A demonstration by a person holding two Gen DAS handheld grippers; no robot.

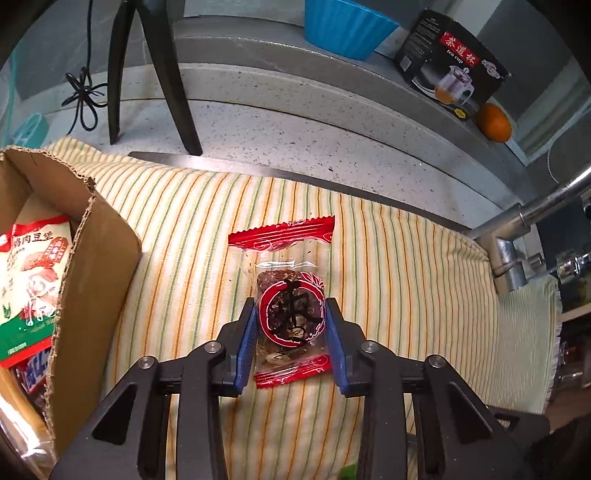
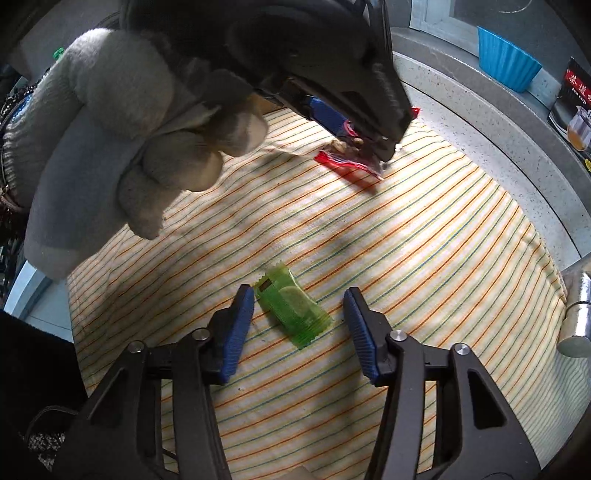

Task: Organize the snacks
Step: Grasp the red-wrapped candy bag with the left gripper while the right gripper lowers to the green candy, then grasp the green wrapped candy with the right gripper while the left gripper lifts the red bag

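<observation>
A red-and-clear snack packet (image 1: 284, 258) with a dark round cake inside lies on the striped cloth (image 1: 406, 277). My left gripper (image 1: 291, 306) has its blue pads against both sides of the packet's near half, shut on it. In the right wrist view that same left gripper (image 2: 369, 144), held by a gloved hand (image 2: 129, 129), pinches the red packet (image 2: 347, 164) at the cloth's far side. My right gripper (image 2: 299, 293) stands open over a green snack packet (image 2: 291, 306) that lies flat and slanted between its fingers; the right pad is clear of it.
An open cardboard box (image 1: 99, 236) with snack bags (image 1: 33, 266) inside stands left of the cloth. Behind are black chair legs (image 1: 173, 92), a blue bowl (image 1: 343, 26), a tea-cup box (image 1: 450, 66) and an orange (image 1: 493, 122). A metal fitting (image 1: 509, 254) sits at the right.
</observation>
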